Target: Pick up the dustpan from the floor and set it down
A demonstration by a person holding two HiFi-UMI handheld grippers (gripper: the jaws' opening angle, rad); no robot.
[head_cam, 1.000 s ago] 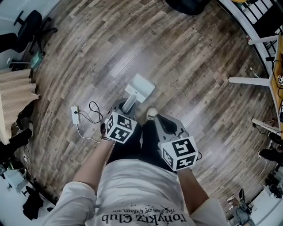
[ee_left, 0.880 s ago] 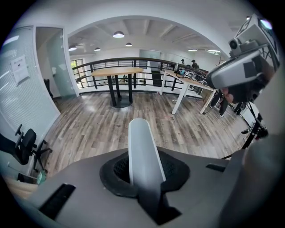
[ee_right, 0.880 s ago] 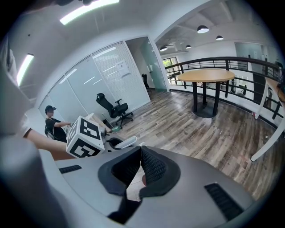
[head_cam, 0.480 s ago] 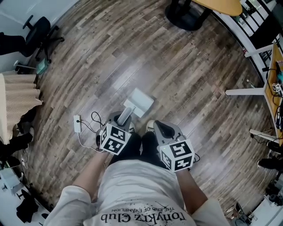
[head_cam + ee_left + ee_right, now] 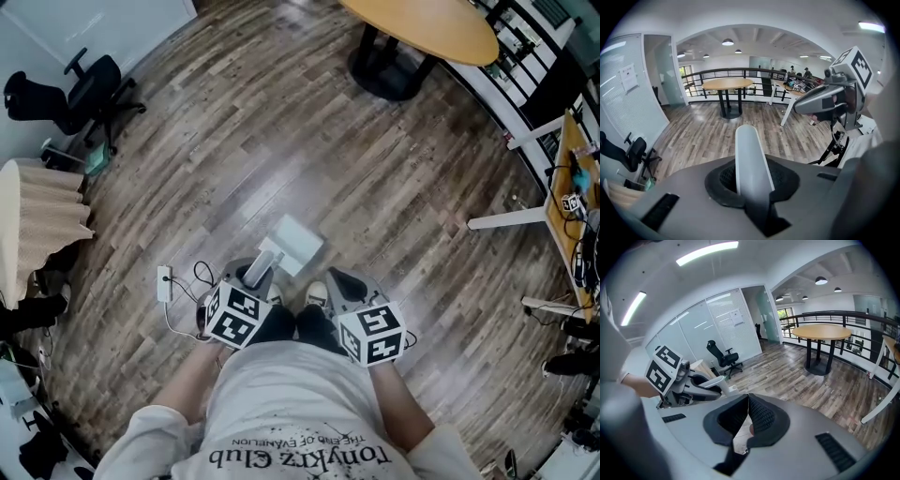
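Head view: the left gripper point(image 5: 255, 277) points steeply down, fingers clamped on the handle of the white dustpan point(image 5: 292, 244), whose pan lies over the wood floor point(image 5: 394, 187); the right gripper point(image 5: 339, 279) is just beside it; left gripper view: the handle stands between the fingers; right gripper view: fingers together, empty; a round table point(image 5: 820, 331) stands beyond.

Bright, even indoor light from ceiling lamps point(image 5: 727, 42); sheen on floor point(image 5: 251, 172); strong fisheye warp, dark corners.

The left gripper point(image 5: 751, 190) is clamping its jaws on the pale dustpan handle point(image 5: 749, 154), which is sticking out over the wooden floor point(image 5: 703, 136). The right gripper point(image 5: 829, 101) is hanging alongside, and a round table point(image 5: 727, 84) is standing near the floor's far edge.
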